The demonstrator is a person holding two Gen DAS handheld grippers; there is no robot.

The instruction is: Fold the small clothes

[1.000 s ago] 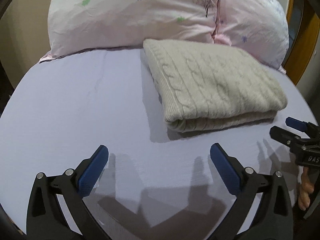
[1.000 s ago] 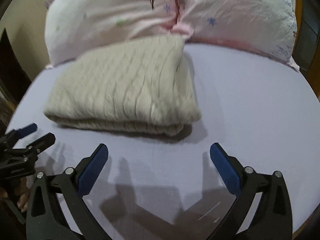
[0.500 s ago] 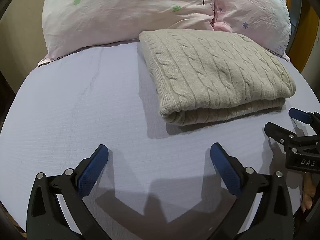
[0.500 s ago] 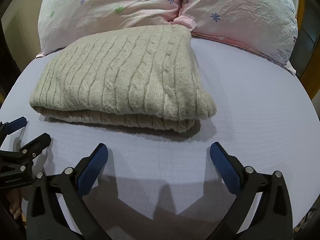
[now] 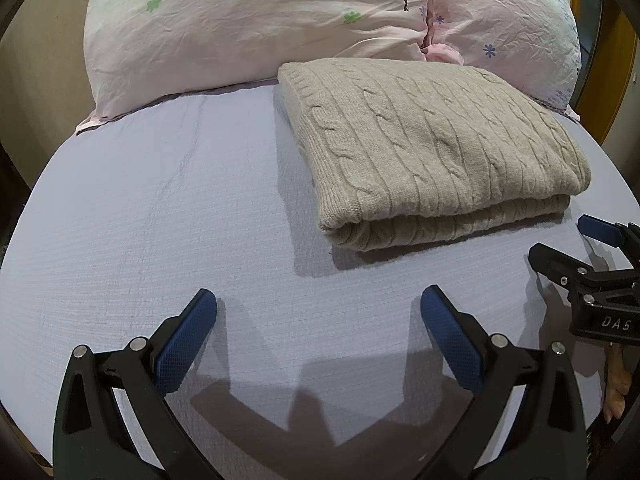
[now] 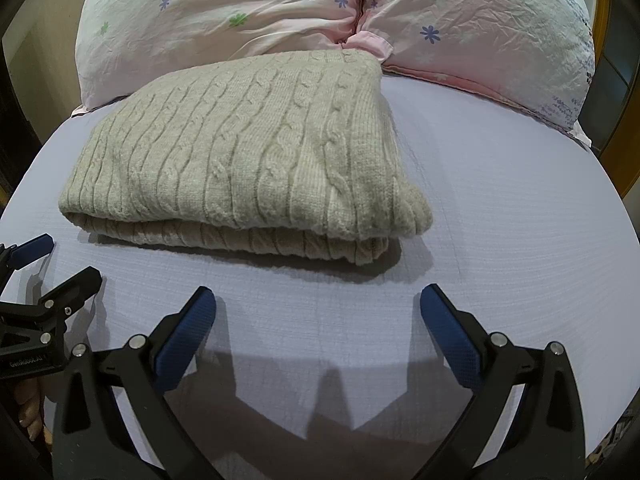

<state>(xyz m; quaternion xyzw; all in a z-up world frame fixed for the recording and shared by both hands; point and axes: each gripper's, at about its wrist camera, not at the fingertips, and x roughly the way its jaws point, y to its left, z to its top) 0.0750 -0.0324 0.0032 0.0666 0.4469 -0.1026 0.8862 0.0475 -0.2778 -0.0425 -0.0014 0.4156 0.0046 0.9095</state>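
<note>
Left gripper point(image 5: 318, 316) wide open, holding nothing, low over the bed point(image 5: 160, 220). Right gripper point(image 6: 318, 312) wide open too, empty, just beside the left one. Ahead of both, the sweater point(image 6: 248, 168), already folded flat, near the pillows point(image 6: 280, 12). Off to the right of the left gripper, more straight in front of the right one. Long side running left to right. Right gripper likely nearer, so likely the better one to reach first

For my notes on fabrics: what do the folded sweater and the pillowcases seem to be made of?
Folded sweater: thick beige cable knit, probably wool or acrylic; raised braids and a fuzzy matte surface show. Pillowcases: thin smooth woven cloth, likely cotton; fine sharp creases and printed flowers.
</note>
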